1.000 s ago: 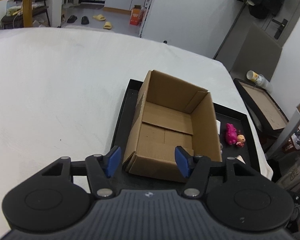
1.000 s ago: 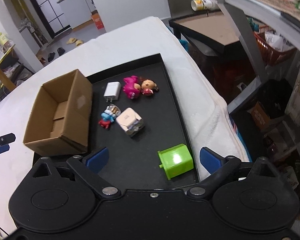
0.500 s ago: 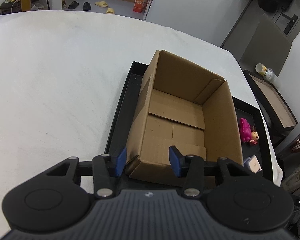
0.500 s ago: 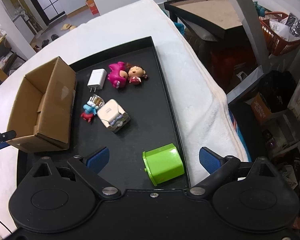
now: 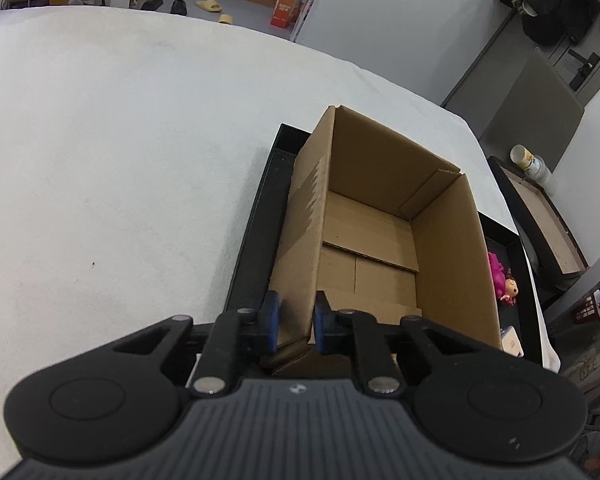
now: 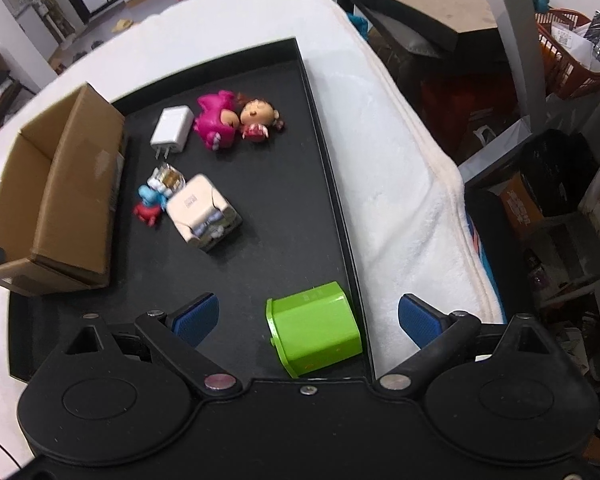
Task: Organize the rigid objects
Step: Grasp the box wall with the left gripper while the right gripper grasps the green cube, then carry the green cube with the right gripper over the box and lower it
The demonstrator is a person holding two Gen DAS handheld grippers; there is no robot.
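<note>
Between the L gripper (image 5: 294, 322) pads, the near wall of the empty cardboard box (image 5: 384, 240) was clamped, prob. to steady it for loading. Just ahead of the R gripper (image 6: 306, 316), spread wide w/ nothing held, the green block (image 6: 314, 328) was straddled on the black tray (image 6: 324, 136).

Rigid objects on our black tray (image 6: 332, 168)

We count an open, empty cardboard box (image 5: 380, 240) upright at the tray's left; a white charger (image 6: 172, 128), pink figure (image 6: 214, 122) and doll (image 6: 258, 120) lying together; a small blue-red toy (image 6: 148, 206) beside a cream adapter (image 6: 202, 210); a green block (image 6: 314, 330) nearest.
</note>
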